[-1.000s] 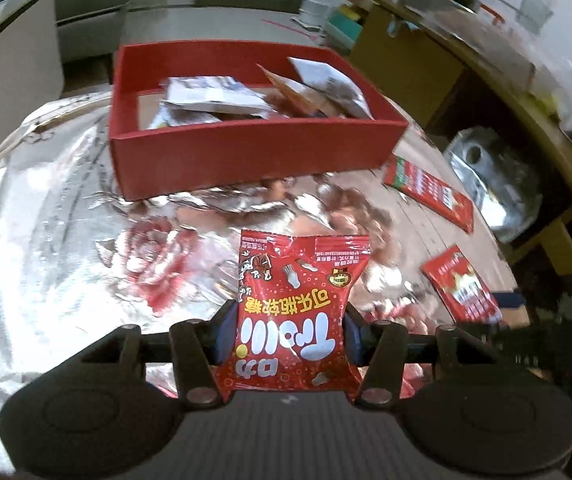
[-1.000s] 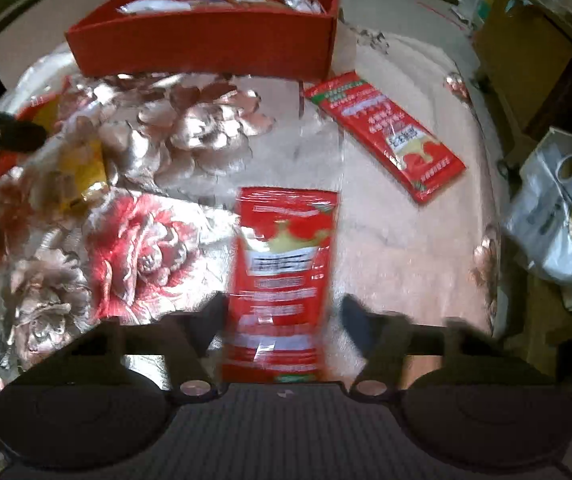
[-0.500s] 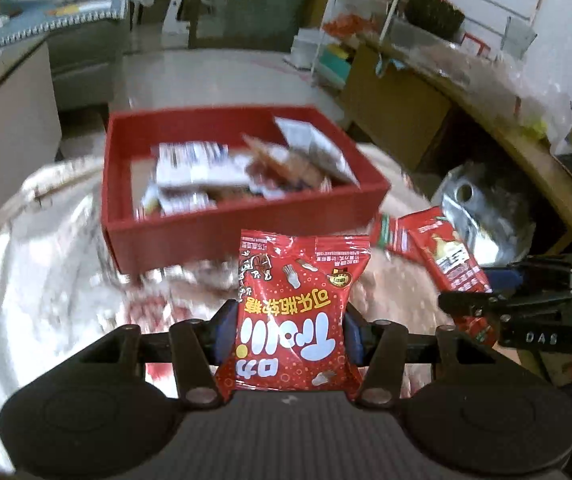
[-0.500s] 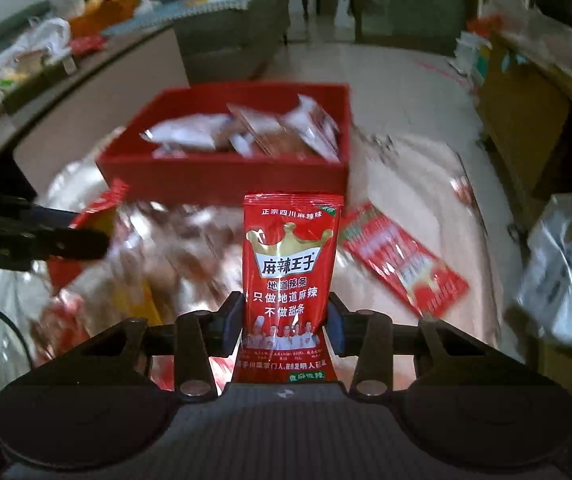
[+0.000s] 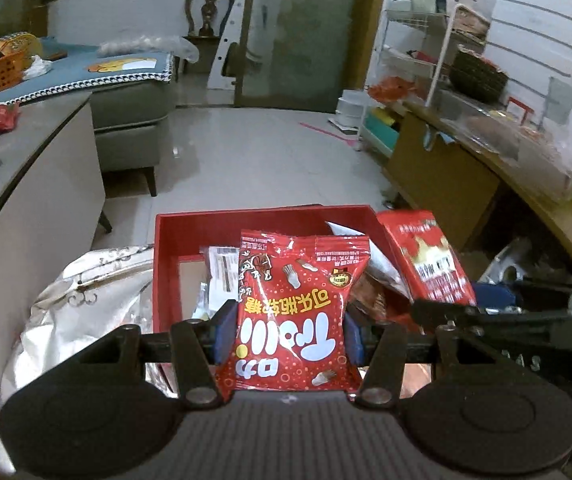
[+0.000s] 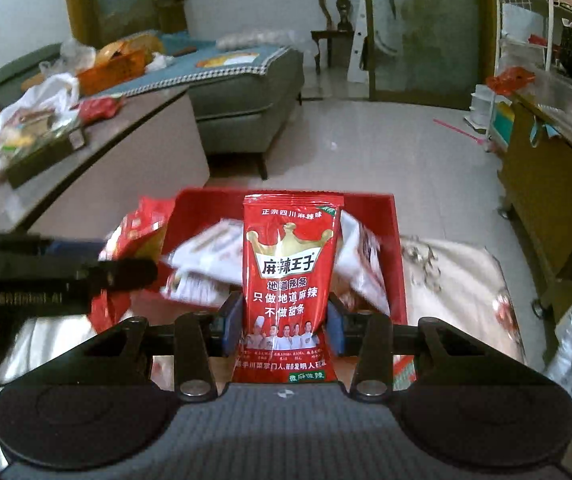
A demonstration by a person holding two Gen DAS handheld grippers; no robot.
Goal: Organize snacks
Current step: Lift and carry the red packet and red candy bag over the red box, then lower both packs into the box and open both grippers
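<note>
snacks: you hold one red packet (image 5: 298,312) in the left gripper (image 5: 288,330), one tall packet (image 6: 288,280) in the right gripper (image 6: 284,326), both clamped.
red box (image 5: 166,240): just ahead, part filled.
advice: carry both over its rim before you let go.

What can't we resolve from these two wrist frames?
- Left wrist: the red cardboard box interior is mostly hidden behind the red gummy-candy packet in the left gripper.
- Right wrist: the white wrappers in the box are motion-blurred, their print unreadable; the tall red spicy-strip packet in the right gripper hides the box's middle.
</note>
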